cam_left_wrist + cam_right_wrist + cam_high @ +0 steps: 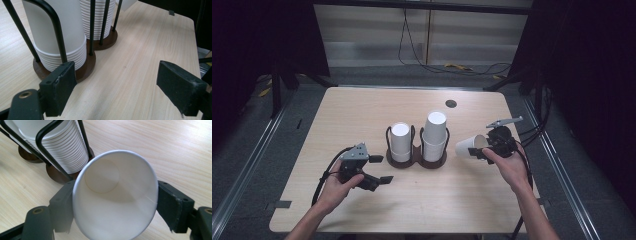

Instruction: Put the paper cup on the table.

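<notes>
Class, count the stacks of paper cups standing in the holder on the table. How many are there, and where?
2. A shorter stack fills the holder's left ring; a taller stack fills its right ring. One loose cup is held apart in the right gripper.

Two-ring cup holder [418,159] sits mid-bench [362,110]. Left ring holds the shorter cup stack [401,141]; right ring the taller stack [434,135]. Single cup [471,145] lies sideways in the right claw [479,151], right of holder. Left claw [381,169] front-left of holder, above bench.
</notes>
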A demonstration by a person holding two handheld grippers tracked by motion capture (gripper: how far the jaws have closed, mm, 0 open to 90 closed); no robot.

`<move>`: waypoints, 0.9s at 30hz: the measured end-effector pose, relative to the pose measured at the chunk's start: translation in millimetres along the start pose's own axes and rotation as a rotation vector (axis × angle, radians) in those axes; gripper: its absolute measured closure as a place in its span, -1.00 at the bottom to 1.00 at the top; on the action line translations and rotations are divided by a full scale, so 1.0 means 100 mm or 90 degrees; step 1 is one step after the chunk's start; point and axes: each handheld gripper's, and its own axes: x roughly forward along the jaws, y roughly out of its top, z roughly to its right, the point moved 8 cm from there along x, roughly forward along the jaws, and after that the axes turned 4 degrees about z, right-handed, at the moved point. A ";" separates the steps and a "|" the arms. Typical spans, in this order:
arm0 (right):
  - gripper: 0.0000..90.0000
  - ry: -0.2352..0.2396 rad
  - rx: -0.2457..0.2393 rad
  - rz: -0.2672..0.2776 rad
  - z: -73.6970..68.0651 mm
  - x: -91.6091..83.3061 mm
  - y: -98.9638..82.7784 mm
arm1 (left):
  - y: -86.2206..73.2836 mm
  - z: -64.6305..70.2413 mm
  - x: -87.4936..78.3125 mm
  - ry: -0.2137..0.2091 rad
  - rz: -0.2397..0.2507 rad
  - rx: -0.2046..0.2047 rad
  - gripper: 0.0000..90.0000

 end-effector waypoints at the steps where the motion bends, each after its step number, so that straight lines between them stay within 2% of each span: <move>1: -0.48 0.004 -0.001 -0.009 0.01 0.02 0.02 | 0.00 0.00 0.00 -0.001 0.003 -0.004 -0.65; 4: -0.48 -0.010 0.002 -0.023 0.04 0.04 0.03 | -0.01 -0.01 0.00 0.002 0.000 -0.002 -0.65; 6: -0.48 -0.008 0.007 -0.034 0.07 0.06 0.04 | -0.01 -0.01 0.01 0.002 -0.001 -0.003 -0.65; 7: -0.49 -0.022 0.005 -0.049 0.11 0.09 0.05 | -0.02 -0.01 0.01 0.001 -0.003 -0.001 -0.65; 11: -0.49 -0.027 0.010 -0.074 0.13 0.14 0.06 | -0.03 0.00 0.02 -0.002 -0.004 -0.001 -0.65; 19: -0.49 -0.057 0.001 -0.118 0.19 0.21 0.09 | -0.03 0.00 0.03 -0.008 -0.008 -0.002 -0.65; 21: -0.50 -0.076 -0.018 -0.151 0.21 0.25 0.11 | -0.03 0.01 0.03 -0.007 -0.003 -0.004 -0.65; 27: -0.50 -0.093 -0.036 -0.179 0.23 0.28 0.18 | -0.02 0.02 0.03 -0.008 -0.003 -0.005 -0.65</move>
